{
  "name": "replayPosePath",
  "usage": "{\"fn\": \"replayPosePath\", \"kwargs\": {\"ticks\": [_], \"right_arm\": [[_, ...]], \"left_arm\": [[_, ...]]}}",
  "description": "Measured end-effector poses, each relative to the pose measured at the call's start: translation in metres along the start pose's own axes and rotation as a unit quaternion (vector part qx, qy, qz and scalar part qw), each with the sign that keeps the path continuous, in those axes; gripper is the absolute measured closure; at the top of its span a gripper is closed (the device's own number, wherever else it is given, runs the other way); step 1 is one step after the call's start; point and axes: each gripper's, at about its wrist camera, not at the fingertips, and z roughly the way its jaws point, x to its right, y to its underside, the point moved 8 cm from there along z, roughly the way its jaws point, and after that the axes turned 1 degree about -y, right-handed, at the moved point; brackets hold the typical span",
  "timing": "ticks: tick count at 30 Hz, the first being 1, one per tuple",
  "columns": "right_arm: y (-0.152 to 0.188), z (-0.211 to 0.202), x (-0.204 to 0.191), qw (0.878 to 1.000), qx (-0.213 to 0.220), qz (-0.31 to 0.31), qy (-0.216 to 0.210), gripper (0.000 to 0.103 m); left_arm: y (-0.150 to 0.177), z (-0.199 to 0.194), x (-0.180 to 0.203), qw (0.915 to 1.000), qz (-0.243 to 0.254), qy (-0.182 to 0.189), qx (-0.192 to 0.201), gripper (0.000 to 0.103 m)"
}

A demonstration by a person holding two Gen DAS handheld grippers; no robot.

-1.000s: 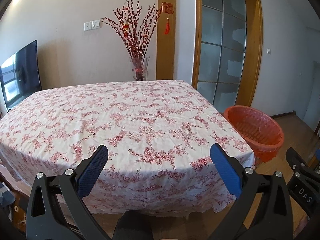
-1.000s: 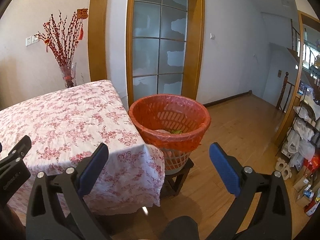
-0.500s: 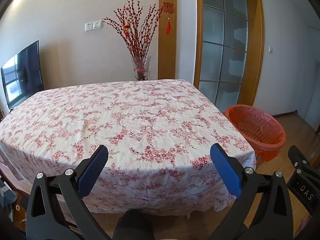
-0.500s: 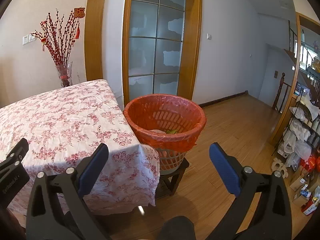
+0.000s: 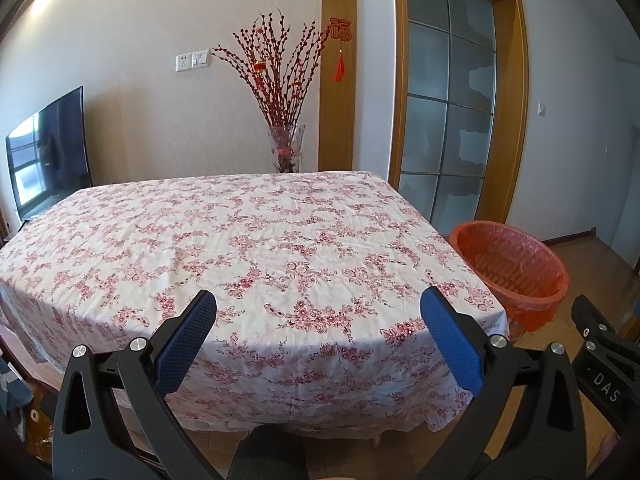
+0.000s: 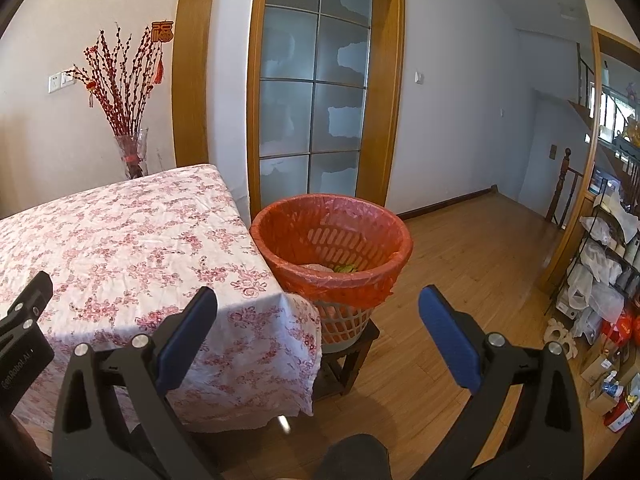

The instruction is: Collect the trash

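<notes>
A trash basket (image 6: 332, 236) lined with a red bag stands on a small dark stool (image 6: 346, 354) by the table's right corner; some trash lies at its bottom. The same basket (image 5: 510, 266) shows at the right in the left wrist view. The table (image 5: 240, 240) wears a white cloth with pink flowers and nothing lies on it. My left gripper (image 5: 318, 314) hangs open in front of the table's near edge, holding nothing. My right gripper (image 6: 318, 310) is open and bare too, in front of the basket and the table's corner (image 6: 280, 304).
A glass vase of red branches (image 5: 286, 120) stands behind the table against the wall. A television (image 5: 48, 152) is at the far left. A glass door (image 6: 316, 100) rises behind the basket. Shelves with bags and boxes (image 6: 604, 280) crowd the right side. Wooden floor (image 6: 460, 264) lies beyond the basket.
Both views have pulled back and risen a little, so the table and basket look slightly lower and farther. Both grippers stay open.
</notes>
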Motion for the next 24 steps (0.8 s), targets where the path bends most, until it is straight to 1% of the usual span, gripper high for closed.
{"fn": "replayPosePath", "kwargs": {"ticks": [24], "right_arm": [[0.0024,0.0012,-0.0024,1.000,-0.005,0.000,-0.003,0.004]], "left_arm": [[0.0017,0.0005,0.0006,1.0000,-0.003,0.000,-0.005,0.003]]}}
